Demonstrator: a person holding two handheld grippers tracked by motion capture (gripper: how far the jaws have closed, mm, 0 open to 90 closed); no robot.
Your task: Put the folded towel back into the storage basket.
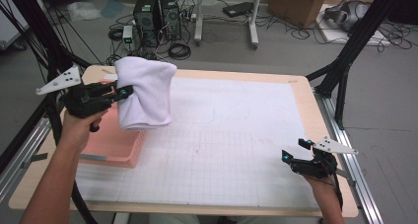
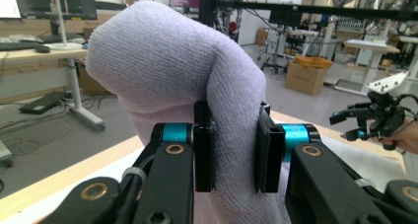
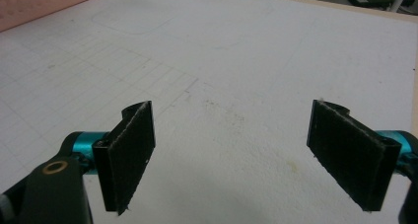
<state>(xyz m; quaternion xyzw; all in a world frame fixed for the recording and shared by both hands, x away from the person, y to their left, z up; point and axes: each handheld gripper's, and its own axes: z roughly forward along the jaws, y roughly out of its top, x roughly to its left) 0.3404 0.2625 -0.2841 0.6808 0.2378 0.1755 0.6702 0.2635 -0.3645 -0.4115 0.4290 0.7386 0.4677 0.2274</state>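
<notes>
A pale lilac towel [image 1: 146, 92] hangs in the air over the table's left side, draped and folded over itself. My left gripper [image 1: 123, 92] is shut on it, its pads pinching a thick fold of the towel [image 2: 172, 76] in the left gripper view. Below and to the left lies a pink basket [image 1: 118, 145]; the towel's lower edge hangs just above its far corner. My right gripper [image 1: 296, 149] hovers low over the white grid mat [image 1: 231, 135] at the front right, open, with nothing between its pads [image 3: 129, 150].
The pink basket's perforated wall [image 3: 44, 2] shows at the far corner of the right gripper view. Black frame posts stand at both table sides. On the floor beyond the table are computer towers [image 1: 157, 17], cables and a cardboard box [image 1: 300, 4].
</notes>
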